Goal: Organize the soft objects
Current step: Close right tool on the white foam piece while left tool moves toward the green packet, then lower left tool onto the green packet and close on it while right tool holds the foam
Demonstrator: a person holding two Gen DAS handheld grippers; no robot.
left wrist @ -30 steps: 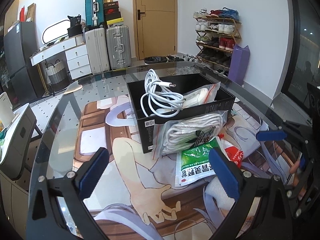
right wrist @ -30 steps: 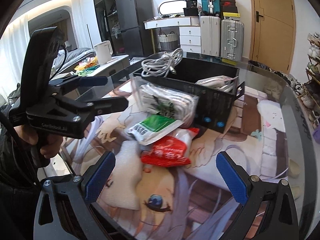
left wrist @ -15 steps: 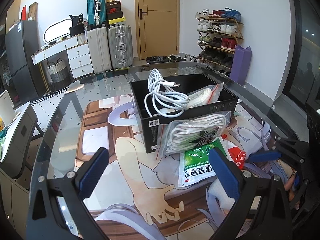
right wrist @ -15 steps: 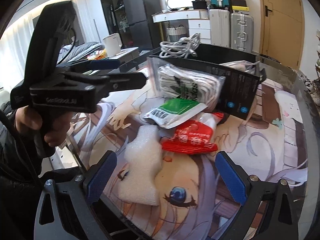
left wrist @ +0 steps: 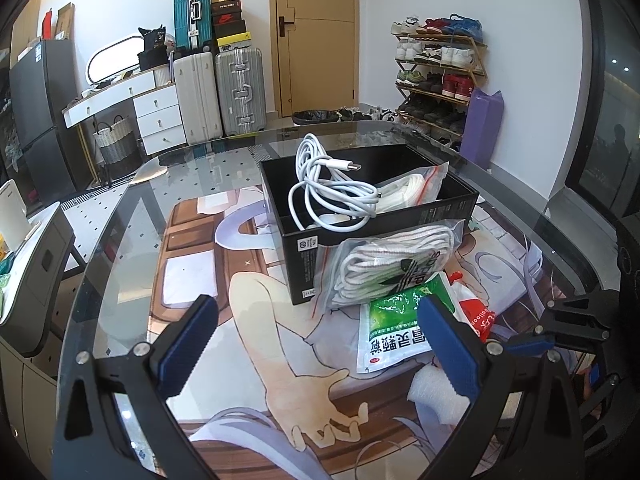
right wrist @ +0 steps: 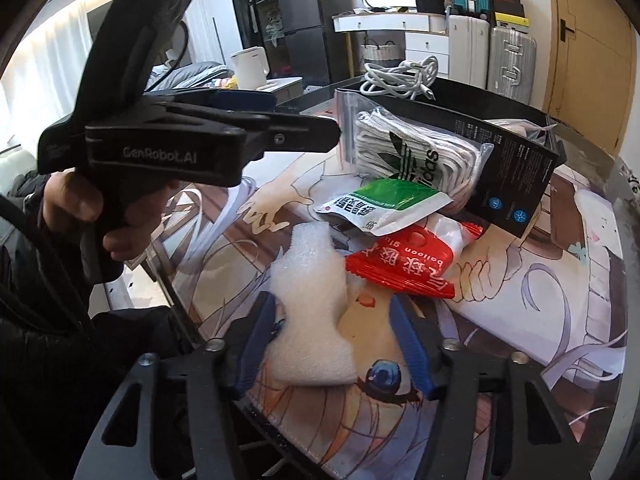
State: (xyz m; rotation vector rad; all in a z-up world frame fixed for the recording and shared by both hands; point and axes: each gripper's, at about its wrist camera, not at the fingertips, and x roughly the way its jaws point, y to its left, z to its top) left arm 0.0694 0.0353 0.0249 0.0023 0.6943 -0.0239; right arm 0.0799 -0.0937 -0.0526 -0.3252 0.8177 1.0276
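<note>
Seen from the left wrist, the left gripper (left wrist: 316, 344) hangs above the printed mat (left wrist: 256, 320) with its blue pads spread wide and nothing between them, level and pointed toward the black box (left wrist: 372, 216), where a white cable (left wrist: 332, 188) and a bagged item already lie; a clear bag of white laces (left wrist: 392, 264) leans against the box front, touching it, with a green packet (left wrist: 396, 332) just below and the foam sheet (left wrist: 436, 392) near the right pad. From the right wrist, the right gripper (right wrist: 332, 344) sits low at the mat's near edge, tilted slightly down, its fingers (right wrist: 260, 344) partly drawn in around the near end of the foam sheet (right wrist: 312, 312) but, by the gap on the right side, not yet clamped. A red packet (right wrist: 404, 264) lies just beside the foam, the green packet (right wrist: 384, 204) beyond. Closing squarely on the foam's near end, gently enough not to crush it, and lifting clear of the red packet looks the sound course. The person's left hand (right wrist: 80, 208) grips the other tool's handle, held well above the mat.
</note>
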